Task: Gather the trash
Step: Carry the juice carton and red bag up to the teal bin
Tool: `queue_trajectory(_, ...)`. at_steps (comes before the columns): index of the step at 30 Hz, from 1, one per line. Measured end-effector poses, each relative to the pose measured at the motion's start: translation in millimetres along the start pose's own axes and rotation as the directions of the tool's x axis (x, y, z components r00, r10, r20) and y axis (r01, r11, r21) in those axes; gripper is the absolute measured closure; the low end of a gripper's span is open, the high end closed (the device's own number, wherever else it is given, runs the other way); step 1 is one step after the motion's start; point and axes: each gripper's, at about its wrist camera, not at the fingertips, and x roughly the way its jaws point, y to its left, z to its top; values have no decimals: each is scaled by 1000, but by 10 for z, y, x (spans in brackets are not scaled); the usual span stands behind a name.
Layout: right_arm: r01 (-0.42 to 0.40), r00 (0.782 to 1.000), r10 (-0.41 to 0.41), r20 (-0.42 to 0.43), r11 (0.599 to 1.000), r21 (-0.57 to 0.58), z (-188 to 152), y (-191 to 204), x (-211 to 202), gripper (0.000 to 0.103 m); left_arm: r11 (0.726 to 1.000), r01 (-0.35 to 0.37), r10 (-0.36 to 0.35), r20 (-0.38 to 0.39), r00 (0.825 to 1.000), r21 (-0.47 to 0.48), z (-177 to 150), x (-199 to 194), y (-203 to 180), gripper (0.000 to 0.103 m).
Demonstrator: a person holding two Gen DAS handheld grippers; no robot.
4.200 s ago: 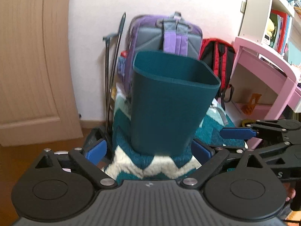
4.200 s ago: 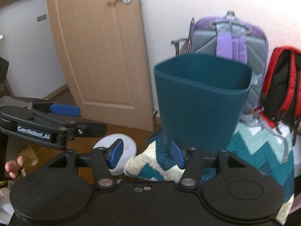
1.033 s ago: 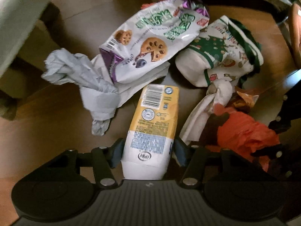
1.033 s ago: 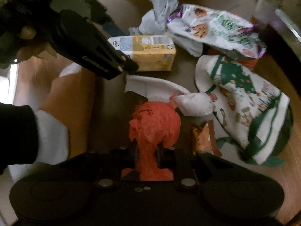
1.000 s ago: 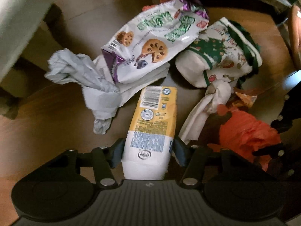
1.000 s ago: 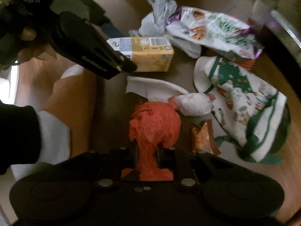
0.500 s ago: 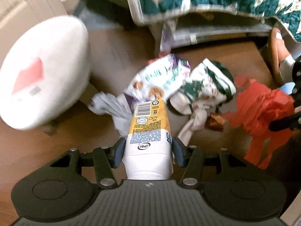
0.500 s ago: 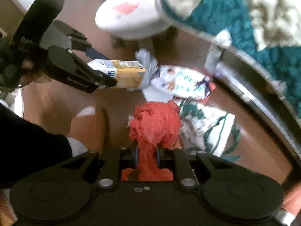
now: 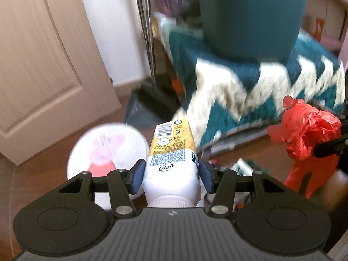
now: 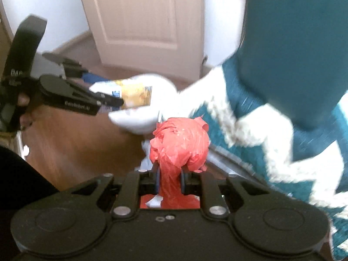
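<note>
**Both grippers loaded, bin ahead**

The left gripper (image 9: 171, 175) clamps one yellow-and-white carton (image 9: 171, 152) between its blue fingers (image 9: 137, 175), at medium spread. The right gripper (image 10: 170, 181) pinches one crumpled red plastic bag (image 10: 179, 145) between narrowly set fingers. One dark teal bin (image 9: 250, 17) stands ahead on a teal-and-cream zigzag blanket (image 9: 239, 87), above both loads. One round white stool (image 9: 106, 150) with a pink figure sits on the wooden floor (image 10: 82, 143) beneath the carton. A beige door (image 9: 43, 65) stands to the left. Chrome poles (image 9: 145, 28), probably two, rise beside the blanket; blur prevents a firm count. Some wrappers lie below, partly hidden.
</note>
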Motion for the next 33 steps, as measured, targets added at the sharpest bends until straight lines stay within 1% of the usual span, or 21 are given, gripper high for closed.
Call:
queue_trajectory(5, 36, 991, -36, 128, 999, 1, 193, -107, -660, 88, 1000, -24, 25, 101, 995, -9, 324, -473, -207, 51)
queue_trajectory(7, 55, 985, -54, 167, 999, -2, 280, -123, -879, 88, 1000, -21, 24, 118, 993, -22, 446, -620, -299, 51)
queue_trajectory(11, 113, 962, -102, 255, 993, -31, 454, -210, -1316, 88, 999, -30, 35, 174, 984, -34, 692, -951, -441, 51)
queue_trajectory(14, 143, 938, -124, 323, 989, -35, 632, -314, -1626, 88, 999, -35, 44, 231, 972, -41, 929, -1226, -541, 51)
queue_trajectory(18, 175, 905, -150, 397, 984, -27, 922, -483, -1941, 88, 999, -32, 42, 301, 953, -40, 1274, -1554, -655, 51)
queue_trajectory(20, 194, 885, -163, 437, 981, -27, 1069, -582, -2097, 88, 999, -34, 42, 334, 942, -31, 1466, -1692, -725, 51)
queue_trajectory(21, 205, 873, -171, 457, 979, -25, 1115, -632, -2183, 88, 999, -38, 42, 353, 935, -18, 1556, -1770, -764, 51)
queue_trajectory(23, 223, 849, -184, 495, 975, -20, 1301, -712, -2342, 88, 998, -58, 42, 406, 913, 26, 1767, -1913, -853, 51)
queue_trajectory(25, 242, 828, -202, 523, 970, -9, 1465, -810, -2435, 88, 997, -70, 45, 439, 897, 39, 1956, -2028, -920, 51)
queue_trajectory(29, 286, 797, -248, 551, 958, 17, 1721, -960, -2555, 88, 995, -83, 47, 490, 871, 51, 2364, -2143, -992, 51)
queue_trajectory(31, 306, 783, -272, 559, 951, 33, 1829, -1048, -2568, 88, 995, -89, 51, 504, 862, 52, 2554, -2145, -1029, 51)
queue_trajectory(33, 323, 774, -295, 561, 945, 52, 1931, -1153, -2543, 88, 993, -100, 53, 510, 858, 64, 2684, -2161, -1059, 51)
